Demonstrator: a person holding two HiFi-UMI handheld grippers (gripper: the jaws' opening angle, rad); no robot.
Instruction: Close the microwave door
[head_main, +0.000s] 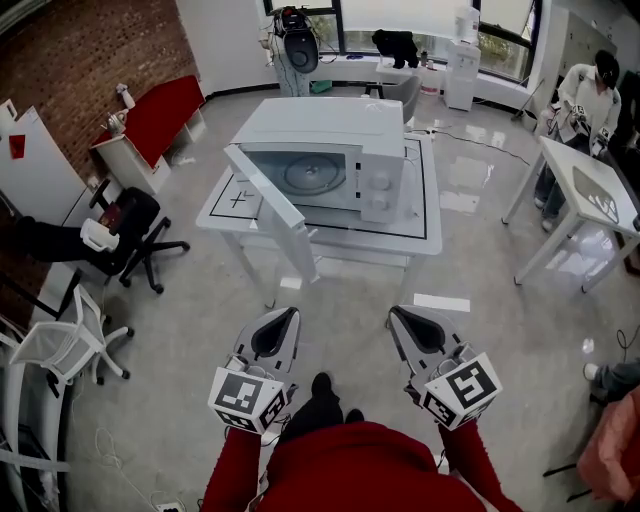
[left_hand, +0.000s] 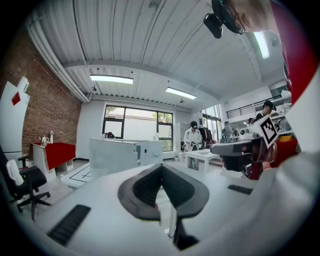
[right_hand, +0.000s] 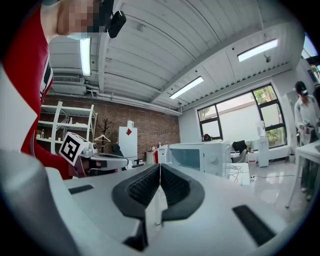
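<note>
On the white bench, the microwave stands with its door swung wide open at the front left. Well short of the microwave, above the floor, the left claw and right claw sit side by side, pointing toward it. Each claw has its jaws pressed together, holding nothing.

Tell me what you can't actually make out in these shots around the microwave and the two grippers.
Head view: the markings beside the microwave's knobs are too small to read.
Left gripper view: the open door covers the cavity.
Right gripper view: the right gripper's own body cuts off the microwave's lower edge.
Left gripper view: the person by the far table is too small for detail.
</note>
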